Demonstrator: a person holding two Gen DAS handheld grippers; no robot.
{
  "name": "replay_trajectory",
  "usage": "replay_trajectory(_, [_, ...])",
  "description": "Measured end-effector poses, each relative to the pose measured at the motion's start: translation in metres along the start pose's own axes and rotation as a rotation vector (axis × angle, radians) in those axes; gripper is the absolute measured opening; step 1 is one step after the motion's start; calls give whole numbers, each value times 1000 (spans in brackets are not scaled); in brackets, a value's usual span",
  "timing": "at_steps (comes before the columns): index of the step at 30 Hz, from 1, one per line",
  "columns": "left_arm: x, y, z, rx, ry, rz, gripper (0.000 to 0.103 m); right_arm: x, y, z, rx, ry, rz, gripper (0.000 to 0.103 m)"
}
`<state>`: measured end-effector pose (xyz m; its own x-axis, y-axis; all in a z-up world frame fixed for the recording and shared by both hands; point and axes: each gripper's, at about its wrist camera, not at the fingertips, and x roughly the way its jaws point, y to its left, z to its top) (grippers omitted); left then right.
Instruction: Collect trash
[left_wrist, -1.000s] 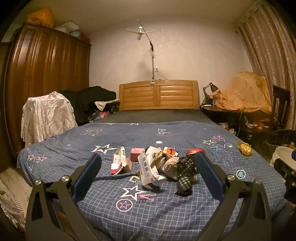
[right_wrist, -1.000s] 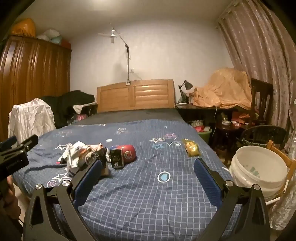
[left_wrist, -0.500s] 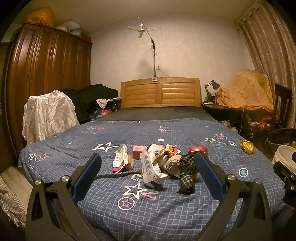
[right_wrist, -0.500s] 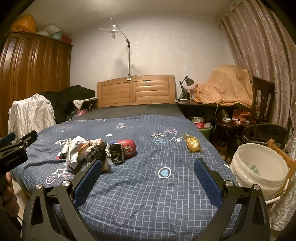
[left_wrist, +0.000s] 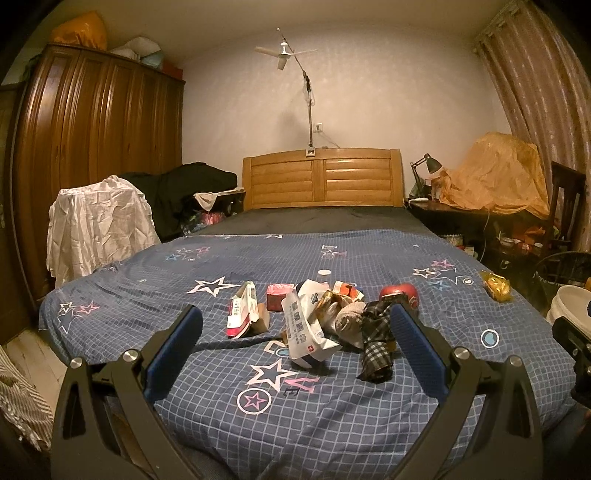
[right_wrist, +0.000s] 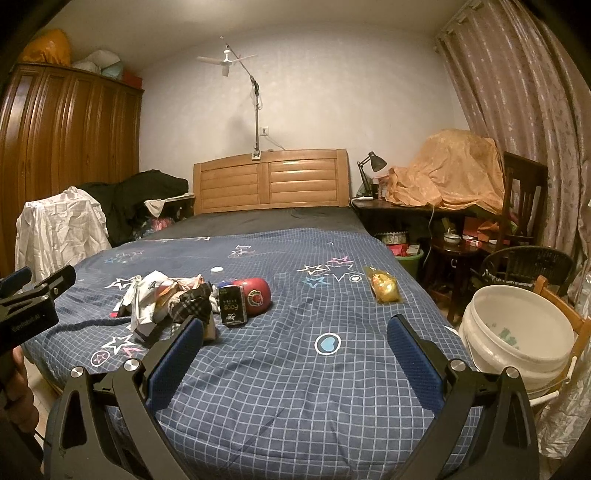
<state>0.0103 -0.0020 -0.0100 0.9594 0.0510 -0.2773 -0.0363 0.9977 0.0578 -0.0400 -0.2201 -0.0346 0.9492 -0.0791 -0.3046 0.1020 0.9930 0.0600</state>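
Observation:
A pile of trash lies on the blue star-print bedspread (left_wrist: 207, 273): a white wrapper (left_wrist: 303, 328), a red-and-white carton (left_wrist: 242, 308), a small red box (left_wrist: 279, 295), a checked cloth (left_wrist: 376, 341) and a red round pack (left_wrist: 400, 291). In the right wrist view a black box (right_wrist: 232, 304) stands by the red pack (right_wrist: 255, 291). A yellow packet (right_wrist: 384, 288) lies alone further right. A white bucket (right_wrist: 517, 332) stands off the bed's right edge. My left gripper (left_wrist: 295, 345) is open before the pile. My right gripper (right_wrist: 293, 350) is open over bare bedspread.
A wooden wardrobe (left_wrist: 92, 147) and a chair draped in white cloth (left_wrist: 96, 225) stand left of the bed. A headboard (left_wrist: 321, 181) is at the far end. A cluttered desk with a lamp (right_wrist: 373, 162), a dark chair (right_wrist: 524, 199) and curtains fill the right side.
Both views have risen and pulled back slightly from the bed, so the trash pile sits a little lower and farther. Nothing on the bed has moved; both grippers stay open.

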Motion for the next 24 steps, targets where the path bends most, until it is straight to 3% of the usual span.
replay_trajectory(24, [7,0,-2,11,41,23,98,4,1,-4,-3,29,-7,99])
